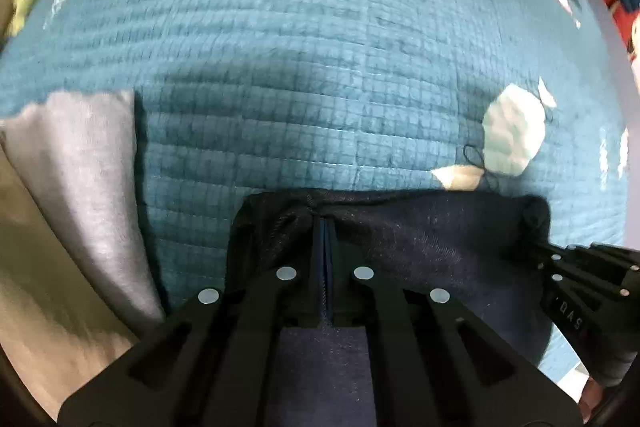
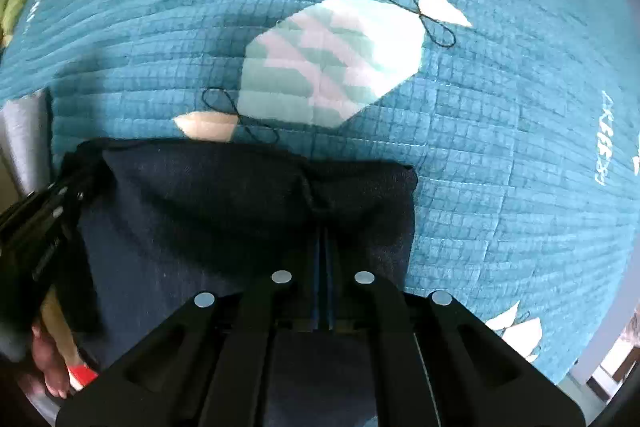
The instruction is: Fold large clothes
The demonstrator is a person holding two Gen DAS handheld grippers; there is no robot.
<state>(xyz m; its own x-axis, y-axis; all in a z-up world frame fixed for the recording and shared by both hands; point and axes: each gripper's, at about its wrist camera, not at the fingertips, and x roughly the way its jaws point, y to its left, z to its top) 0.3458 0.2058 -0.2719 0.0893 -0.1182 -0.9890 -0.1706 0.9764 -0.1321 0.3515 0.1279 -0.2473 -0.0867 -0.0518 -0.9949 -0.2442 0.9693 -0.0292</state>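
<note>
Here I have both grippers clamped on the same dark navy garment (image 1: 420,243). My left gripper (image 1: 325,227) has its jaws pressed together on the fabric near its upper edge, and my right gripper (image 2: 323,223) pinches the cloth the same way further along that edge. The garment hangs between them over a teal quilted bedspread (image 1: 320,47) printed with a pale candy shape (image 2: 332,63). A grey cloth (image 1: 80,167) lies at the left; I think it is another piece of clothing, though the blur leaves that unsure.
</note>
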